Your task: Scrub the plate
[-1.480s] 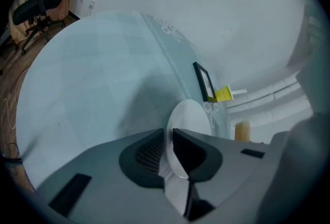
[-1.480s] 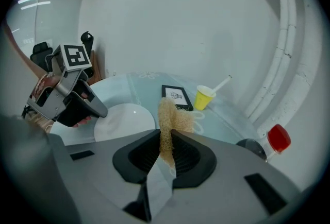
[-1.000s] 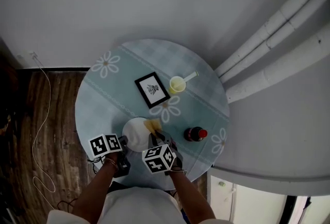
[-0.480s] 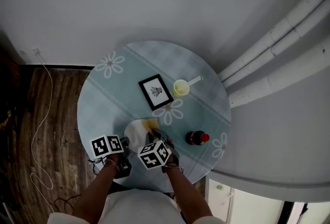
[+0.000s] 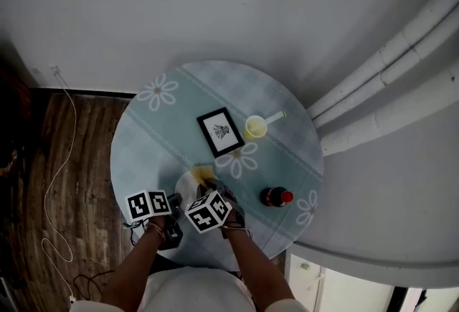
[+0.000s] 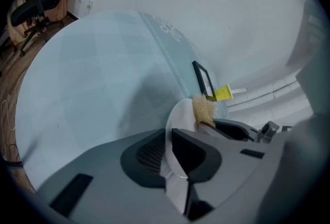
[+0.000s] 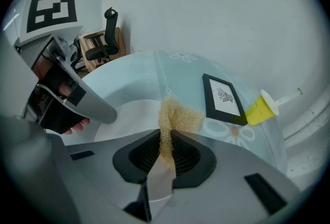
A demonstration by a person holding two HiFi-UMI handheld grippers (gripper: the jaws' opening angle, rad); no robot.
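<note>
A white plate [image 5: 186, 186] lies near the front edge of the round teal table [image 5: 158, 145]. My left gripper [image 5: 174, 203] is shut on the plate's near left rim; in the left gripper view the rim [image 6: 178, 117] runs between the two jaws. My right gripper [image 5: 208, 187] is shut on a tan sponge [image 5: 202, 173], whose free end sticks out past the jaws over the plate's far right part. In the right gripper view the sponge [image 7: 174, 117] hangs over the plate [image 7: 131, 115], with the left gripper [image 7: 72, 99] at the left.
A black picture frame [image 5: 221, 132] and a yellow cup [image 5: 254, 127] stand at the table's middle. A dark bottle with a red cap [image 5: 275, 197] stands to the right of the plate. Wooden floor with a cable [image 5: 54, 181] lies left; white pipes [image 5: 387, 67] run at the right.
My right gripper has moved left across the plate with the sponge and rolled a little. The left gripper keeps its hold on the rim in the same place.
</note>
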